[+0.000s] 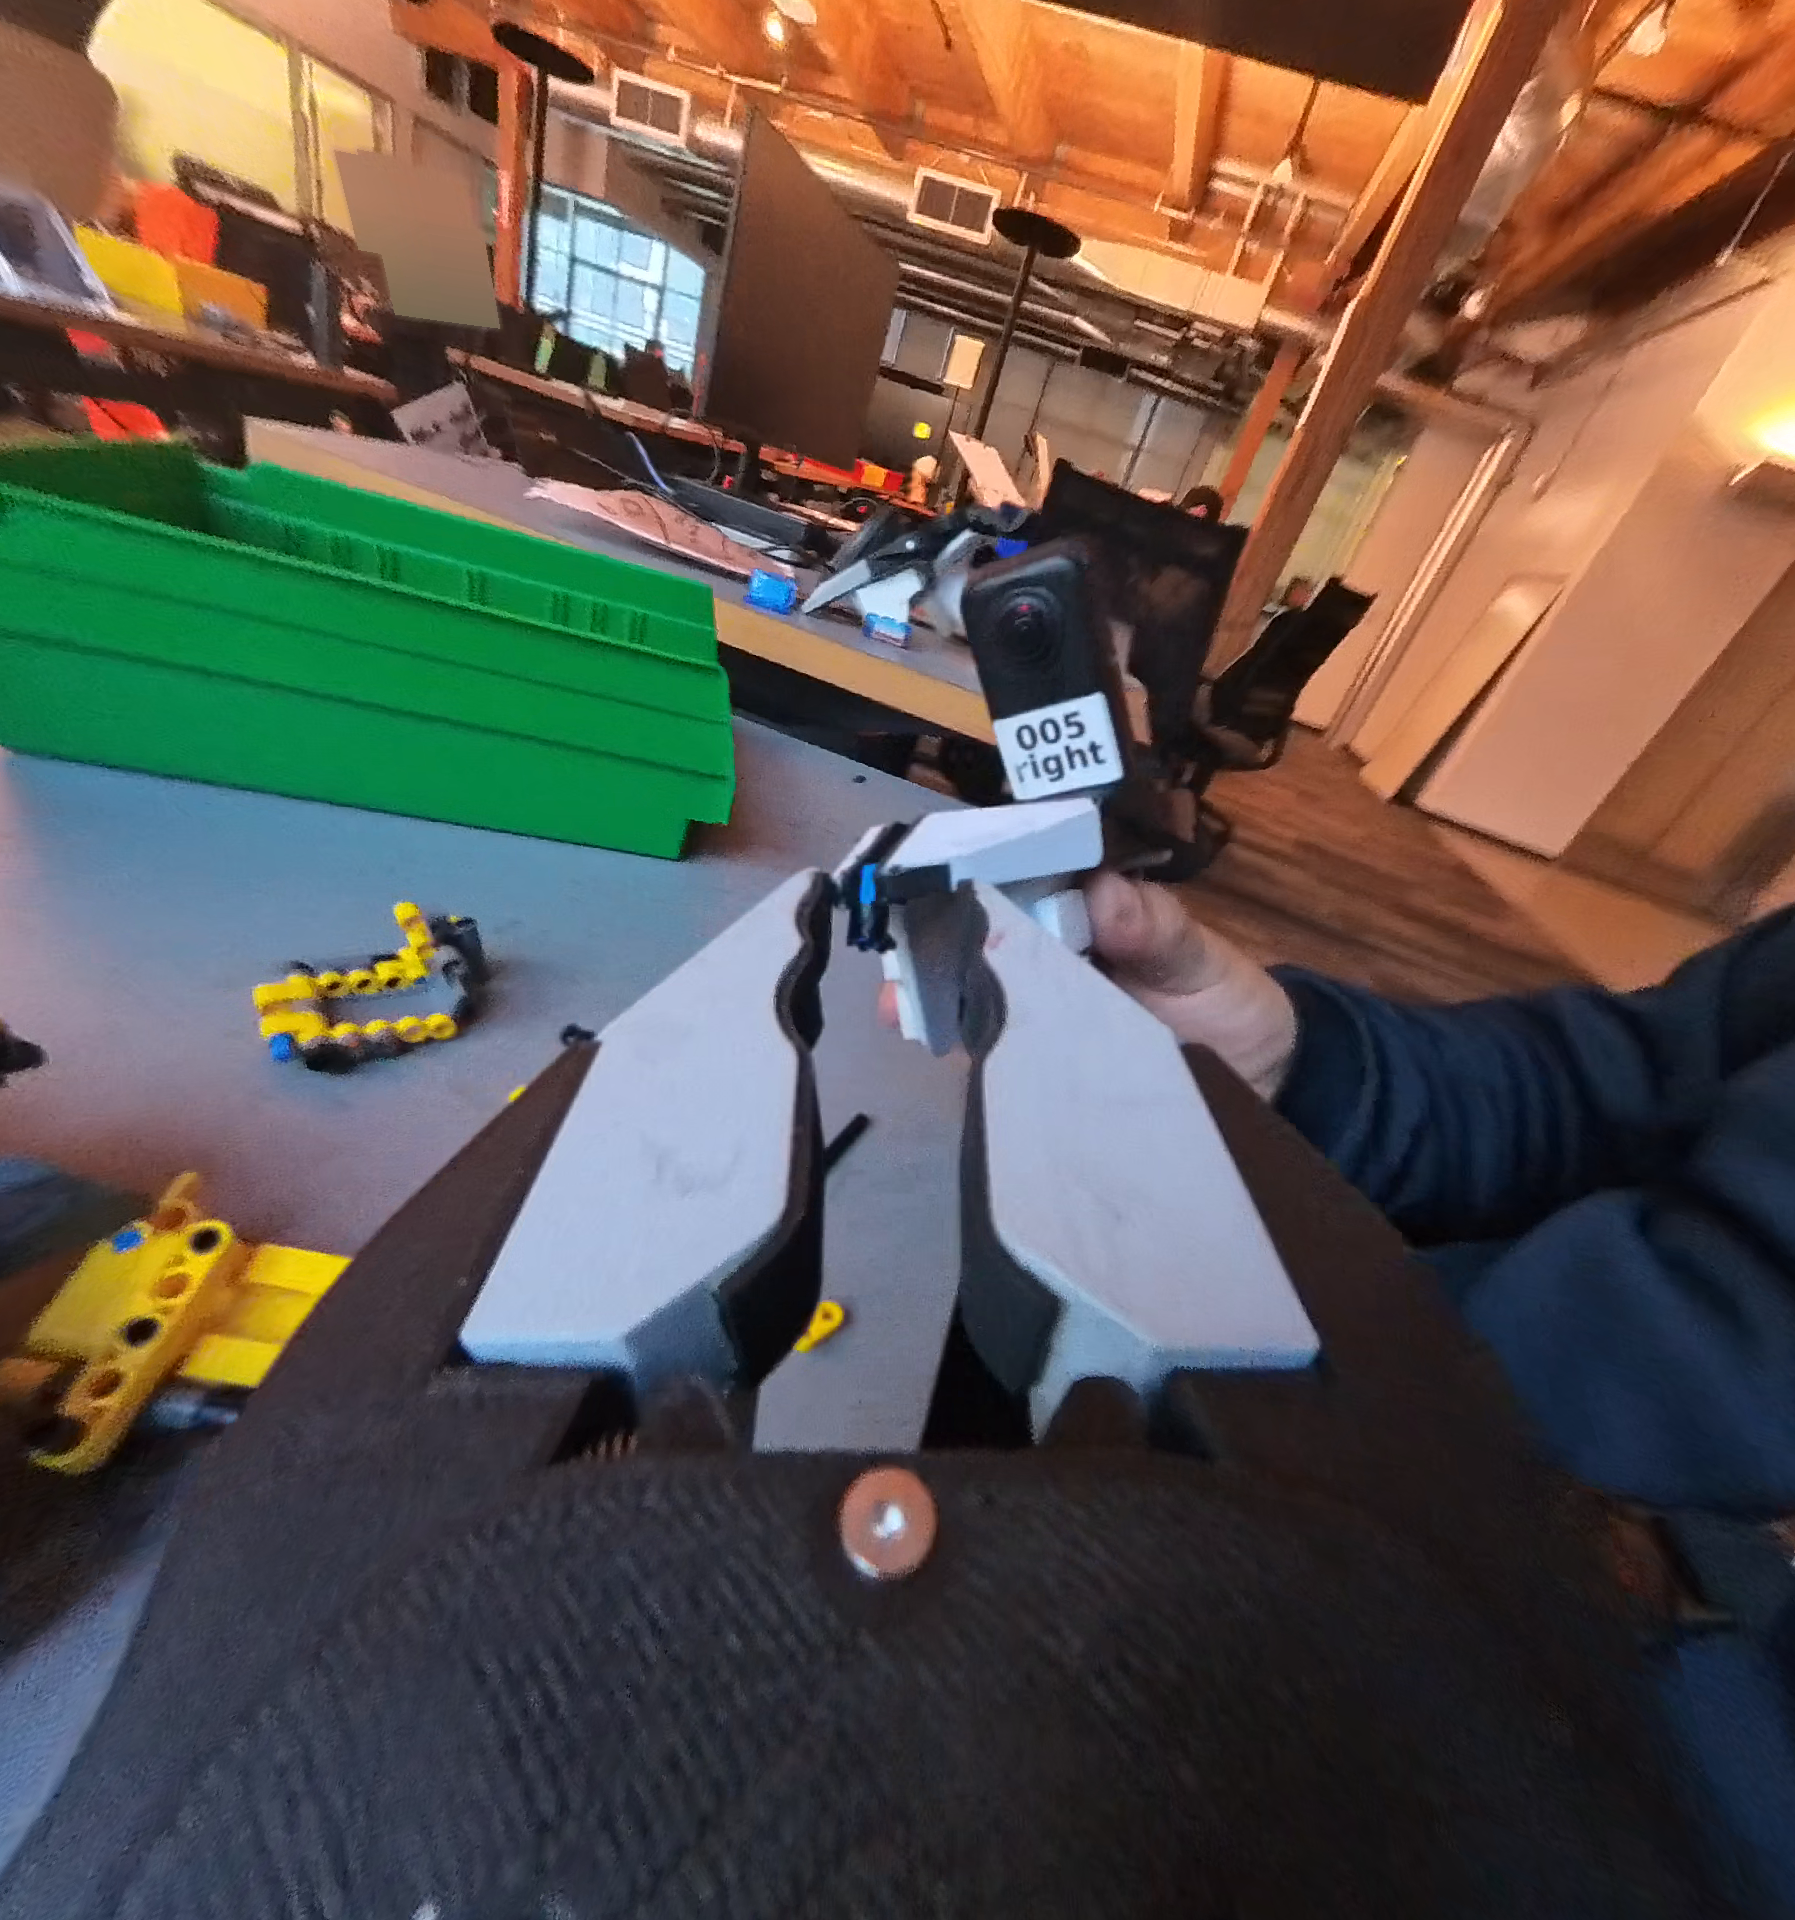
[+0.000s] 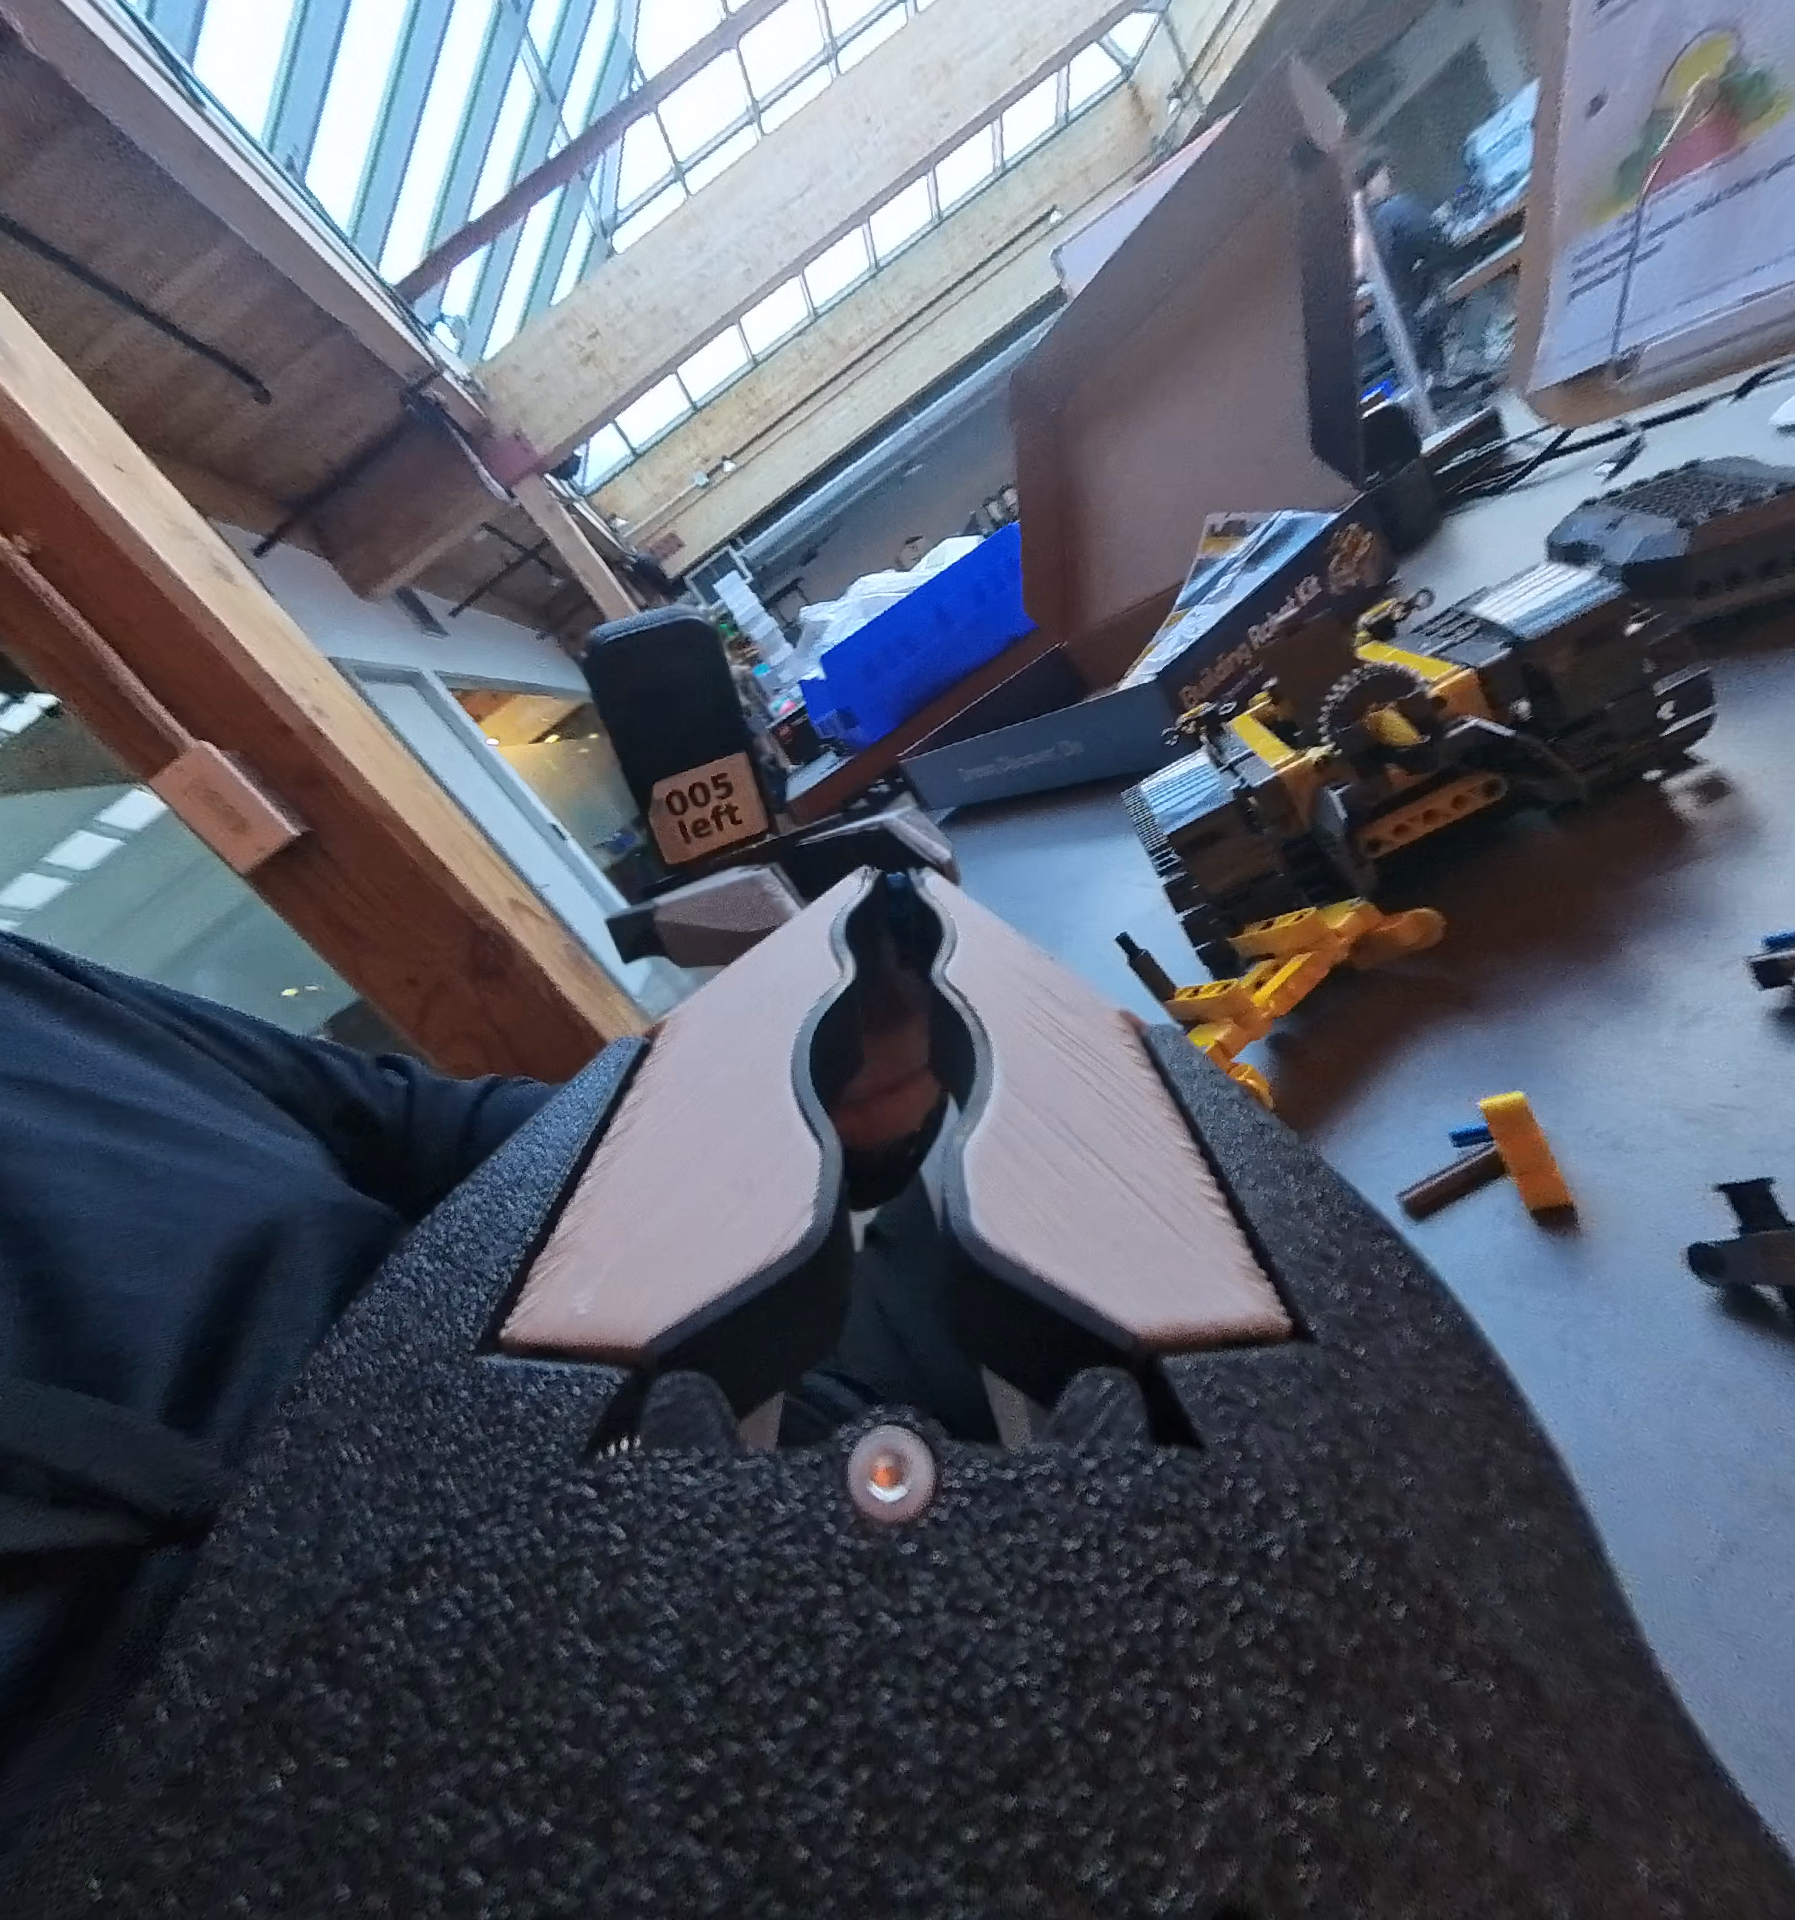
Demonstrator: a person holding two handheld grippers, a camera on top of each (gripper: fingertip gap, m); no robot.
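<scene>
The small black-and-blue piece (image 1: 865, 906) was pinched in the right gripper (image 2: 895, 885) tips, lol; the left gripper (image 1: 893, 906) was held slightly spread around it.

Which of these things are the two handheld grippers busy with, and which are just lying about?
At the grippers: small black-and-blue plastic piece, pinched by the right gripper, beside the open left gripper.
Lying about: green plastic bin; yellow-and-black brick frame; yellow-and-black tracked brick vehicle; short yellow bar with pins.
</scene>
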